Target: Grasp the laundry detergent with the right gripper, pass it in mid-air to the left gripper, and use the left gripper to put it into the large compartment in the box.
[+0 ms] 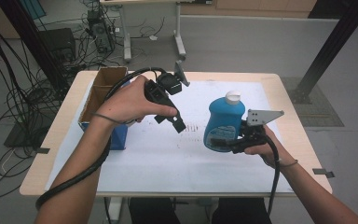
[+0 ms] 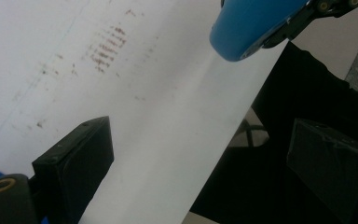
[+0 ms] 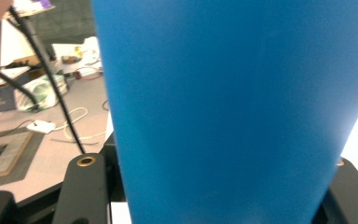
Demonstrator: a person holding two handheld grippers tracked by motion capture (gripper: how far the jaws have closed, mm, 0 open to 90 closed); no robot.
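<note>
A blue bottle (image 1: 223, 119) with a white cap (image 1: 233, 96) hangs upright above the right half of the table, lifted off the white sheet (image 1: 168, 158). My right gripper (image 1: 218, 142) is shut on the bottle's lower body, and in the right gripper view the bottle's blue wall (image 3: 233, 107) stands between the two jaws. My left gripper (image 1: 170, 121) is held in the air over the table's middle, pointing down and to the right. It is open with nothing between its fingers (image 2: 74, 161). The bottle's base (image 2: 249, 28) shows at the top of the left gripper view.
An open cardboard box (image 1: 103, 86) stands at the table's left, with a blue box (image 1: 119, 136) in front of it. Faint brown marks (image 1: 193, 127) stain the sheet. The wooden table edge (image 1: 286, 107) runs on the right. Cables and desk legs (image 1: 179, 42) lie beyond on the floor.
</note>
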